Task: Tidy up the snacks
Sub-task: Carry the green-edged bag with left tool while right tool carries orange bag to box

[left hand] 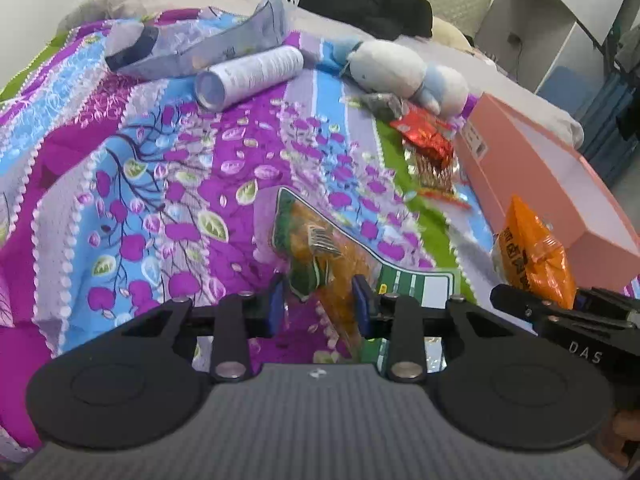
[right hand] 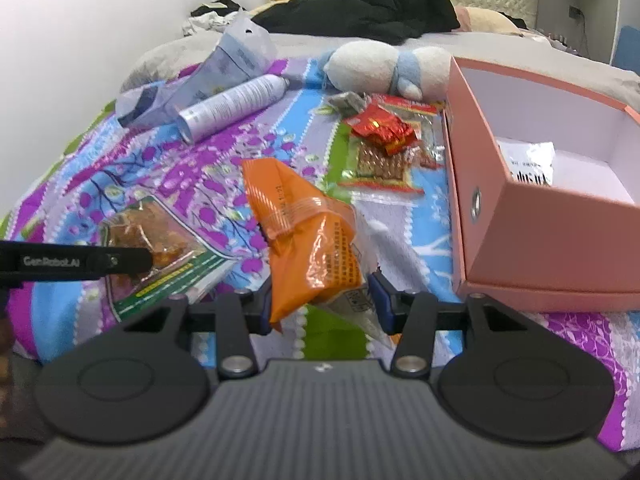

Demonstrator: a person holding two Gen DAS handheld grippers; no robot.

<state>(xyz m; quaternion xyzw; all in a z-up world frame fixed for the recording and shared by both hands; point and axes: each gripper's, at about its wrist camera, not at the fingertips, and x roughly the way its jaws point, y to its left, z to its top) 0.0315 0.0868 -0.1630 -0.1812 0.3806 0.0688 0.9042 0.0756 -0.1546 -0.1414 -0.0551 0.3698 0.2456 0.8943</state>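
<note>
My left gripper (left hand: 319, 304) is shut on a clear green-edged snack pack (left hand: 320, 248) of orange pieces, low over the bedspread; the pack also shows in the right wrist view (right hand: 156, 236). My right gripper (right hand: 324, 300) is shut on an orange snack bag (right hand: 308, 232), which also shows in the left wrist view (left hand: 536, 252). A pink open box (right hand: 532, 240) stands at the right with a white packet (right hand: 528, 162) inside. Red snack packs (right hand: 384, 128) lie on a flat clear pack (right hand: 384, 164) beside the box.
A white spray can (right hand: 232, 106), a crumpled grey bag (right hand: 216, 68) and a white and blue plush toy (right hand: 384, 66) lie further back on the patterned bedspread (right hand: 200, 168). Black clothing (right hand: 360, 12) is piled at the headboard.
</note>
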